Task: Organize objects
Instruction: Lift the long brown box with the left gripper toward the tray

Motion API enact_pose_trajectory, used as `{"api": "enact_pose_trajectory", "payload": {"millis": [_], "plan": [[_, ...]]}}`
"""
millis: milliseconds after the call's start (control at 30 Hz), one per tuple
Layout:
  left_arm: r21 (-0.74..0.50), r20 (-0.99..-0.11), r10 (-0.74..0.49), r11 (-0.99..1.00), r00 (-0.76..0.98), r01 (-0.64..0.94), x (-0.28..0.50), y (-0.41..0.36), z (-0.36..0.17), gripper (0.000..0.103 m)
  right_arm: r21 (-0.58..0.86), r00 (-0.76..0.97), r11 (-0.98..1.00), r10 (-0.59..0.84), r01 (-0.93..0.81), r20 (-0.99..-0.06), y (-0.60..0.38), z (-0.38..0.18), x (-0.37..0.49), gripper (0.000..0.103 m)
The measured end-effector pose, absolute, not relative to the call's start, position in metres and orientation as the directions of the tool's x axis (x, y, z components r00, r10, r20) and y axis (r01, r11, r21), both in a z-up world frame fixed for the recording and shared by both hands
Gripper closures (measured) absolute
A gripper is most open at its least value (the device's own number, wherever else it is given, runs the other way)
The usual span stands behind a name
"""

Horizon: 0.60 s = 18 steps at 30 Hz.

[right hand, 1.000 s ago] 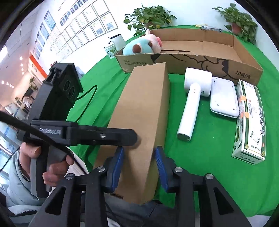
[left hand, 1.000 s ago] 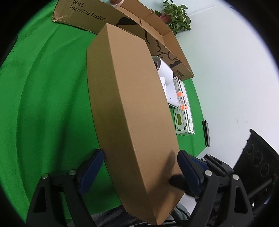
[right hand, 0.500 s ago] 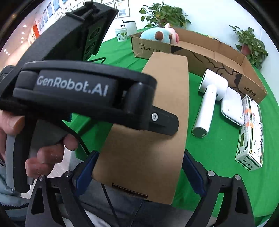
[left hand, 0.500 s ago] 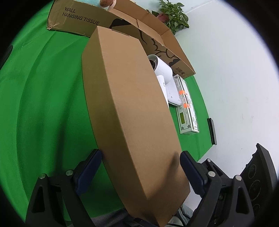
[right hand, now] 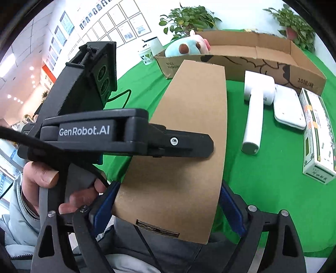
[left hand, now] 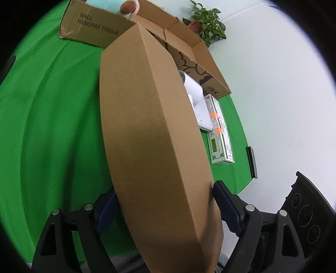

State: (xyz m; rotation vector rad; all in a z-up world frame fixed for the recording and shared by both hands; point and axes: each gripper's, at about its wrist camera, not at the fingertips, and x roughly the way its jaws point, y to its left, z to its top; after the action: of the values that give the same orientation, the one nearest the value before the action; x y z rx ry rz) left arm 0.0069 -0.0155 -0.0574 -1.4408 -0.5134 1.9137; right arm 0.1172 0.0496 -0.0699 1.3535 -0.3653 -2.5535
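Your left gripper (left hand: 163, 189) is closing its jaws on the long cardboard box (left hand: 151, 126). The box runs forward between the two fingers, and both blue pads (left hand: 225, 204) sit against its near end, one on each side. To the left of that gripper there is only green cloth (left hand: 52, 126). Straight ahead, past the far end of the box, stands the open shipping carton (left hand: 94, 31), with a plush toy (left hand: 128, 5) showing over its rim. To the right of the box, a white handheld device (left hand: 194, 89) and a green-and-white packet (left hand: 220, 138) lie on the cloth, partly hidden behind it.

From your right gripper (right hand: 168, 187), your left hand (right hand: 42, 178) is at the far left, wrapped round the other tool's handle. One of that tool's black fingers reaches across the broad upper face of the box. The right gripper itself stands spread wide, with the near end of the box between its fingers and the pads right at its two long edges. You cannot tell from here whether they press. That near end overhangs your lap, off the cloth. Ahead and to the right of this gripper lie the handheld device, then a flat white device (right hand: 288, 109), then the packet, all apart from the box.
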Motion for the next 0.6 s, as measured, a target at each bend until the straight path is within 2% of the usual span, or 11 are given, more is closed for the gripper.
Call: {"api": "enact_pose_trajectory", "payload": {"millis": [333,600], "plan": [[-0.580,-0.646,0.698,-0.712,-0.309,-0.396,-0.002,0.001,0.012,0.021,0.285,-0.677,-0.949,-0.297,0.133,-0.673,0.052,-0.030,0.121,0.015],[-0.496,-0.592,0.701,-0.706,-0.397,-0.506,-0.038,0.024,0.075,0.021,0.266,-0.781,-0.955,-0.265,0.131,-0.565,0.083,0.019,0.070,0.015]]}}
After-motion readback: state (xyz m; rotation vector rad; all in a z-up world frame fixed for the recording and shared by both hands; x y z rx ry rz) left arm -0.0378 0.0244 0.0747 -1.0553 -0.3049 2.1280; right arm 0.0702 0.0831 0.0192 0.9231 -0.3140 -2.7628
